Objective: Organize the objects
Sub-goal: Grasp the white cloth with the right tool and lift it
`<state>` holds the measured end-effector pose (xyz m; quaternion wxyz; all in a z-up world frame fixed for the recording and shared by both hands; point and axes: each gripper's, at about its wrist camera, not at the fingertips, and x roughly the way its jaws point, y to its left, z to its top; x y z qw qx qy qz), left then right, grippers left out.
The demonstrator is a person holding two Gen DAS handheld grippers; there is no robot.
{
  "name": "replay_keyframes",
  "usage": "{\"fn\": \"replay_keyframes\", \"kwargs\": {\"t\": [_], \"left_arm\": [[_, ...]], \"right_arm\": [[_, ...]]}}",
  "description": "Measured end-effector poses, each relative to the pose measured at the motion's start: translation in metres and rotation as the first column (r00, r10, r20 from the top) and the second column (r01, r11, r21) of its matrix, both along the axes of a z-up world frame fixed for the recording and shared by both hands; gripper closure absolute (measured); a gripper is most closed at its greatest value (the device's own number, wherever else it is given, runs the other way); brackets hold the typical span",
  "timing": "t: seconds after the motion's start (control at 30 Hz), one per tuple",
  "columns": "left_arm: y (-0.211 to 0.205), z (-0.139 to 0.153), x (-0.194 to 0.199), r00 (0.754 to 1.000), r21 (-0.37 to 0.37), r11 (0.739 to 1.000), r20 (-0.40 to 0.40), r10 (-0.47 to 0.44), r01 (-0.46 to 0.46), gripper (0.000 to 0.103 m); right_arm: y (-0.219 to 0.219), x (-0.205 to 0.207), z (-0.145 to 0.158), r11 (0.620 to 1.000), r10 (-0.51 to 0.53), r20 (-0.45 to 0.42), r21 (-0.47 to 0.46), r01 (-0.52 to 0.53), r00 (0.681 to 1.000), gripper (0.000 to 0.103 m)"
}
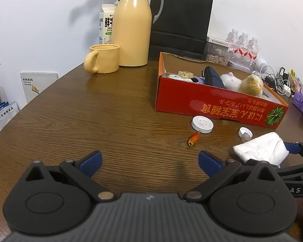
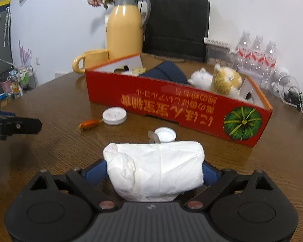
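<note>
My right gripper (image 2: 154, 170) is shut on a white tissue pack (image 2: 154, 167), held just above the wooden table in front of the red cardboard box (image 2: 171, 109); the pack also shows in the left wrist view (image 1: 261, 148). The box (image 1: 212, 104) holds a plush toy (image 2: 222, 80), a dark blue pouch (image 2: 165, 72) and small items. On the table before the box lie a white round lid (image 2: 114, 116), an orange wrapped candy (image 2: 88, 124) and a small white cap (image 2: 165, 135). My left gripper (image 1: 150, 162) is open and empty, over bare table left of the candy (image 1: 194, 138).
A yellow thermos (image 1: 132, 26), yellow mug (image 1: 103, 58), milk carton (image 1: 106, 22) and black paper bag (image 1: 179, 22) stand at the back. Water bottles (image 2: 256, 56) and tangled cables (image 2: 293, 94) lie at the back right. The table's left edge (image 1: 30, 102) curves away.
</note>
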<state>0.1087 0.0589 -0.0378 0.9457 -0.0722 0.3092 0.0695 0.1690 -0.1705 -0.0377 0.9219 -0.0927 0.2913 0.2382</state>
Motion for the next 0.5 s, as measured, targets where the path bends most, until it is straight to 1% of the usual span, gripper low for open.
{"fn": "replay_keyframes", "kwargs": {"t": [0.2,0.3,0.37,0.43,0.5], "left_arm": [[-0.008,-0.002,0.013,1.0,0.022,1.0,-0.01,-0.021,0.021,0.0],[-0.014,-0.004,0.026,1.0,0.039,0.999,-0.016,-0.025,0.026,0.0],[-0.019,-0.005,0.036,1.0,0.038,0.999,-0.01,-0.018,0.018,0.0],[-0.024,-0.007,0.046,0.999,0.042,0.999,-0.009,-0.032,0.032,0.0],[-0.03,-0.009,0.056,0.999,0.061,0.997,-0.024,-0.044,0.045,0.001]], "right_arm": [[-0.011,-0.002,0.005,0.998,-0.034,0.021,0.058,0.033,0.999,0.017],[-0.019,-0.002,0.007,0.993,-0.077,0.03,0.092,0.074,0.997,0.017],[-0.023,-0.003,0.008,0.989,-0.105,0.039,0.111,0.1,0.994,0.017],[-0.027,-0.004,0.009,0.984,-0.133,0.054,0.126,0.126,0.99,0.017],[-0.031,-0.006,0.011,0.979,-0.159,0.069,0.137,0.148,0.985,0.017]]}}
